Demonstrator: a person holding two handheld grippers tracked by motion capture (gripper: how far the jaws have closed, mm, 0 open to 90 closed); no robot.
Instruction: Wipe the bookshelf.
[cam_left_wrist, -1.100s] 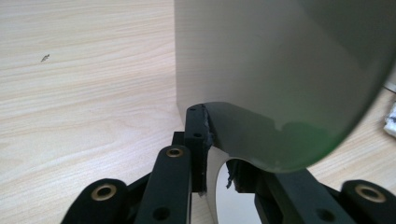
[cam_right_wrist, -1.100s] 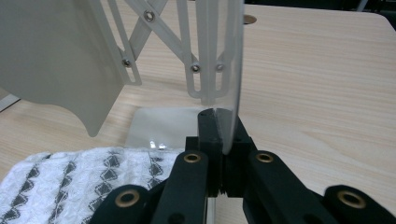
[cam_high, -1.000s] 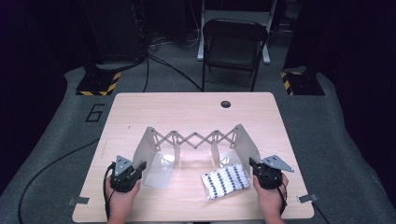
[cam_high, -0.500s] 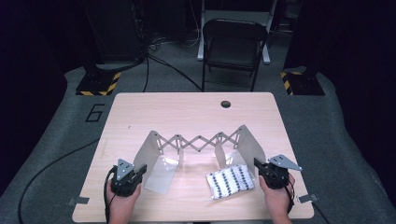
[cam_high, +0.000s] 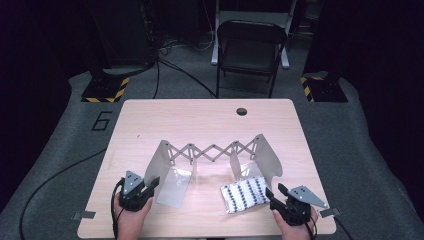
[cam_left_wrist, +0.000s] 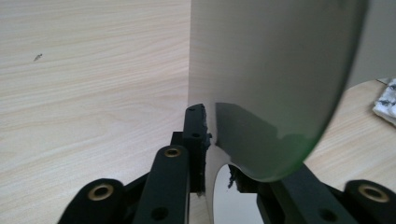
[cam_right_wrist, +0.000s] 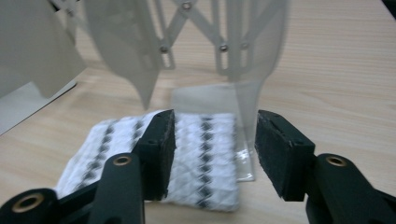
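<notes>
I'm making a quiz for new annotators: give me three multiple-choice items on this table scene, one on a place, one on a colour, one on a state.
1. Where does the patterned cloth lie?
A. beside the metal rack's right panel
B. on the chair
C. on the floor

2. What colour is the cloth's pattern?
A. red on yellow
B. black on white
C. plain green

3. How stands the right tool?
A. clamped on the cloth
B. open, nothing pinched
C. holding a cup

Answers: 1 A, it rests on the table by the metal rack; 2 B, dark rows on white; 3 B, its jaws gape before the cloth.
</notes>
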